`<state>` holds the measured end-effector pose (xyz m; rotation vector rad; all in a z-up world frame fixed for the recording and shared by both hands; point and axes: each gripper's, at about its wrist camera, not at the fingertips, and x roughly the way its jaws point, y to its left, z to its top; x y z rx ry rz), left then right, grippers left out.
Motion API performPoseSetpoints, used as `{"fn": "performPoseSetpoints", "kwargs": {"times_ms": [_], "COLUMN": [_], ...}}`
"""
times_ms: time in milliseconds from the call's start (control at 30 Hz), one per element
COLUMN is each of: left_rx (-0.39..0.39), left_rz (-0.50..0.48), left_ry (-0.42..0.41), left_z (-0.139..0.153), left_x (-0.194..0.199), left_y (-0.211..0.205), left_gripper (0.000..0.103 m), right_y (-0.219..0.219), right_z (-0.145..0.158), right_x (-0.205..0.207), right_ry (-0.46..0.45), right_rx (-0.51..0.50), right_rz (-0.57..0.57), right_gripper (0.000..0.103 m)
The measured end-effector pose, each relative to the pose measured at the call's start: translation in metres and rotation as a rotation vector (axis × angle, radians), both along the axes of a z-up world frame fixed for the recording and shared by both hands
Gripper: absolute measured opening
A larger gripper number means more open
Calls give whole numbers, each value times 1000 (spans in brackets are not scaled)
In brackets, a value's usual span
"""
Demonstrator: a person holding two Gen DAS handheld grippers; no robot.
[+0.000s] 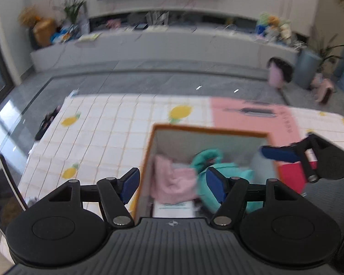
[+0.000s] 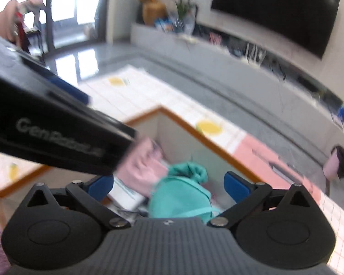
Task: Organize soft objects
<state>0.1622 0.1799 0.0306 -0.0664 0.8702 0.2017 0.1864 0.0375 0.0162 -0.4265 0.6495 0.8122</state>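
An open box with an orange rim (image 1: 208, 130) stands on a lemon-print mat. Inside lie a pink cloth (image 1: 172, 181) and a teal soft garment (image 1: 227, 171). My left gripper (image 1: 173, 184) is open and empty, above the box's near left side. My right gripper (image 2: 169, 186) is open and empty, held above the teal garment (image 2: 181, 197) and the pink cloth (image 2: 142, 167). The right gripper's blue fingers (image 1: 279, 153) show at the right of the left wrist view. The left gripper's black body (image 2: 57, 135) crosses the right wrist view. A white paper (image 2: 126, 194) lies under the cloths.
The lemon-print mat (image 1: 103, 133) with a pink panel (image 1: 252, 116) lies on a grey floor. A red item (image 1: 291, 174) sits right of the box. A long grey bench (image 1: 162, 43) with toys and plants runs along the back wall under a TV. A grey bin (image 1: 306, 68) stands at the right.
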Motion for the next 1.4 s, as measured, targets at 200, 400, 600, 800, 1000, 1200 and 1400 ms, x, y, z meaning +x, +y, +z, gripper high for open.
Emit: {"fn": "performPoseSetpoints", "kwargs": {"times_ms": [200, 400, 600, 800, 1000, 1200, 1400], "left_rx": [34, 39, 91, 96, 100, 113, 138], "left_rz": [-71, -110, -57, -10, -13, -21, -36], "left_ry": [-174, -365, -509, -569, -548, -510, -484], "left_z": [59, 101, 91, 46, 9, -15, -39], "left_x": [-38, -77, -118, -142, -158, -172, -183], "left_y": [-41, -87, -129, -157, -173, -177, -190], "left_gripper": [85, 85, 85, 85, 85, 85, 85], "right_y": [-41, -109, -197, -248, -264, -275, -269], "right_z": [32, 55, 51, 19, -2, -19, -33], "right_x": [-39, -71, -136, -175, -199, -207, -229], "right_ry": [-63, -107, -303, -271, -267, -182, -239], "right_rx": [90, 215, 471, 464, 391, 301, 292], "right_rz": [-21, -186, -431, -569, -702, -613, -547], "right_gripper": [100, 100, 100, 100, 100, 101, 100]}}
